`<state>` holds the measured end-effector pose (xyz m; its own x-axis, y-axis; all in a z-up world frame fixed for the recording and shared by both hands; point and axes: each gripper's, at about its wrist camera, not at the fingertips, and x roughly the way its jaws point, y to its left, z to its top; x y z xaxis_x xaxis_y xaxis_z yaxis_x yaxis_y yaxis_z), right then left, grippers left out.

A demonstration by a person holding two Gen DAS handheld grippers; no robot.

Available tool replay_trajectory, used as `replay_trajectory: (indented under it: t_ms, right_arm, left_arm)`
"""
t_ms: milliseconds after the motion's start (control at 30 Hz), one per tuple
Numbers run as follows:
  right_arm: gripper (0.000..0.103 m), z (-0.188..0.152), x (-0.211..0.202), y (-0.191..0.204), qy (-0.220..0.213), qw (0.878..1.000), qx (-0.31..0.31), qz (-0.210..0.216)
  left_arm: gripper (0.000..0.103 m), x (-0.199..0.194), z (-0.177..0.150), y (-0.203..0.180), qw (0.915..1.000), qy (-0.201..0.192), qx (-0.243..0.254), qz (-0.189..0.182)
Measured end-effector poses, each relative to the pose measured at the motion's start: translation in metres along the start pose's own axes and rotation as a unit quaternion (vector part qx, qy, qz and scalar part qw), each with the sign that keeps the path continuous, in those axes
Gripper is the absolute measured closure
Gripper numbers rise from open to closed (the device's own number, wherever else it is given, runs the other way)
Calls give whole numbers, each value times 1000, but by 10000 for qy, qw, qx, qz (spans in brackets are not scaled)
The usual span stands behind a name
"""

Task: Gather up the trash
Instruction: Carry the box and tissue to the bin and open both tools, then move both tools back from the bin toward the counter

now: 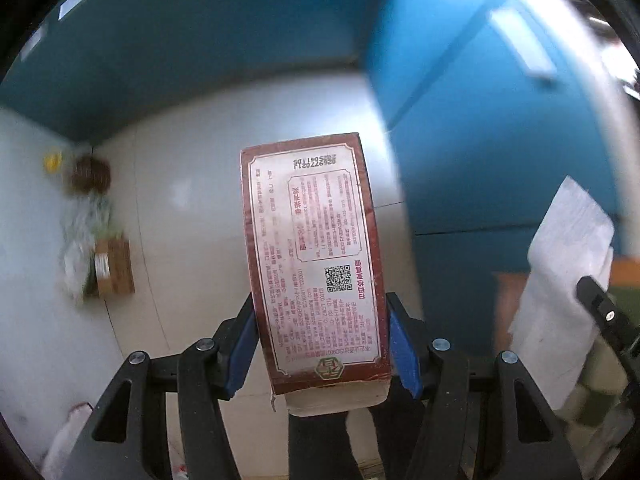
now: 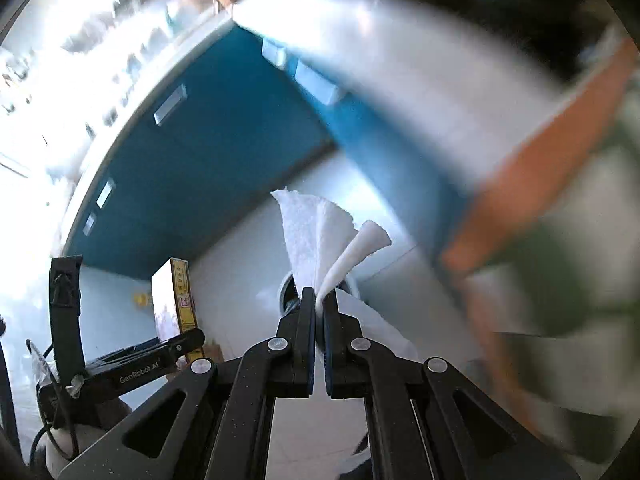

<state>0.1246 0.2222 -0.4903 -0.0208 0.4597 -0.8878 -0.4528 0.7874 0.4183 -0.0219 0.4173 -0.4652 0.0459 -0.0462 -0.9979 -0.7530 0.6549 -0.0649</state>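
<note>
My left gripper (image 1: 320, 316) is shut on a brown carton box (image 1: 314, 258) with printed text and a QR code, held upright above the floor. The same box (image 2: 174, 300) and the left gripper (image 2: 176, 346) show at the left of the right wrist view. My right gripper (image 2: 319, 300) is shut on a white paper tissue (image 2: 316, 240) that fans out above its fingertips. The tissue (image 1: 560, 264) and part of the right gripper also show at the right edge of the left wrist view.
A pile of trash with a brown cardboard box (image 1: 114, 268), wrappers and a round brown object (image 1: 91, 174) lies on the white tiled floor (image 1: 192, 184) by the teal cabinets (image 1: 200, 40). A round floor drain (image 2: 290, 294) lies behind the right fingers. An orange-edged counter (image 2: 540, 160) is at the right.
</note>
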Motion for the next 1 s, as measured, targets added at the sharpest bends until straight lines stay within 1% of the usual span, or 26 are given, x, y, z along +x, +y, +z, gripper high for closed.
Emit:
replay_trajectory:
  t_ms: [33, 67, 133, 167, 200, 233, 267, 300, 333, 367, 400, 433, 467, 500, 533, 567, 600, 633, 667, 700, 767, 800, 833, 900, 933, 1000]
  right_arm:
    - [100, -2, 31, 1, 118, 9999, 54, 12]
    - [100, -6, 70, 0, 308, 9994, 126, 97]
    - [100, -13, 149, -7, 613, 9977, 258, 91]
    - [100, -18, 197, -15, 805, 9960, 346, 166]
    - [100, -22, 234, -24, 935, 9946, 432, 135]
    - [100, -26, 260, -29, 1041, 9933, 476, 146]
    - [100, -29, 290, -35, 1171, 9916, 517, 173]
    - [100, -33, 323, -44, 1262, 9903, 561, 134]
    - [100, -35, 345, -47, 1354, 9892, 538, 140]
    - [100, -36, 364, -49, 1443, 9882, 494, 136]
    - [100, -37, 386, -53, 1502, 9876, 444, 96]
    - [100, -37, 398, -53, 1575, 9868, 370, 79]
    - [98, -38, 411, -53, 1692, 9852, 284, 58]
    - [98, -38, 423, -55, 1804, 9833, 229, -7]
    - [96, -38, 431, -56, 1909, 9815, 175, -22]
    - [90, -36, 439, -53, 1974, 9803, 105, -51]
    - [72, -35, 442, -50, 1983, 9800, 23, -149]
    - [61, -34, 443, -48, 1960, 9805, -14, -168]
    - [46, -33, 442, -48, 1922, 9812, -37, -150]
    - [41, -31, 437, -45, 1881, 9819, -118, -198]
    - [36, -27, 429, -44, 1791, 9832, -219, -268]
    - [29, -25, 424, -39, 1741, 9835, -309, -372]
    - [24, -21, 418, -36, 1697, 9836, -403, -469]
    - [4, -21, 398, -30, 1548, 9826, -712, -735]
    - [1, -22, 388, -27, 1449, 9811, -900, -910]
    - [0, -23, 369, -20, 1337, 9780, -1161, -1099]
  left_arm:
    - [47, 21, 5, 12, 9999, 100, -87, -42]
    - [47, 61, 13, 30, 9993, 268, -247, -111]
    - [47, 124, 23, 51, 9976, 513, -387, -264]
    - [47, 143, 26, 58, 9970, 585, -427, -289]
    - [47, 183, 32, 66, 9956, 727, -475, -356]
    - [47, 211, 35, 70, 9941, 844, -484, -475]
    - [47, 228, 38, 74, 9930, 928, -498, -526]
    - [46, 257, 41, 78, 9912, 1056, -554, -576]
    - [45, 275, 42, 81, 9896, 1138, -591, -658]
    - [45, 303, 44, 84, 9866, 1288, -624, -782]
    - [45, 317, 46, 85, 9848, 1386, -642, -830]
    - [44, 334, 47, 87, 9831, 1486, -681, -827]
    - [44, 342, 48, 88, 9826, 1513, -699, -826]
    - [40, 351, 49, 90, 9824, 1511, -690, -855]
    - [28, 354, 49, 92, 9826, 1497, -698, -852]
    - [21, 356, 49, 93, 9829, 1471, -727, -839]
    - [9, 356, 48, 95, 9833, 1438, -765, -813]
    - [6, 355, 49, 97, 9837, 1427, -765, -788]
    - [6, 351, 49, 97, 9848, 1385, -745, -733]
    - [6, 346, 47, 98, 9865, 1317, -725, -646]
    - [6, 332, 44, 99, 9904, 1149, -652, -405]
    - [6, 323, 43, 100, 9933, 953, -622, -193]
    - [6, 316, 42, 101, 9952, 784, -582, 3]
    - [6, 288, 33, 101, 9969, 375, -474, 506]
    - [6, 277, 28, 102, 9966, 249, -443, 645]
    - [6, 250, 16, 100, 9954, 21, -470, 831]
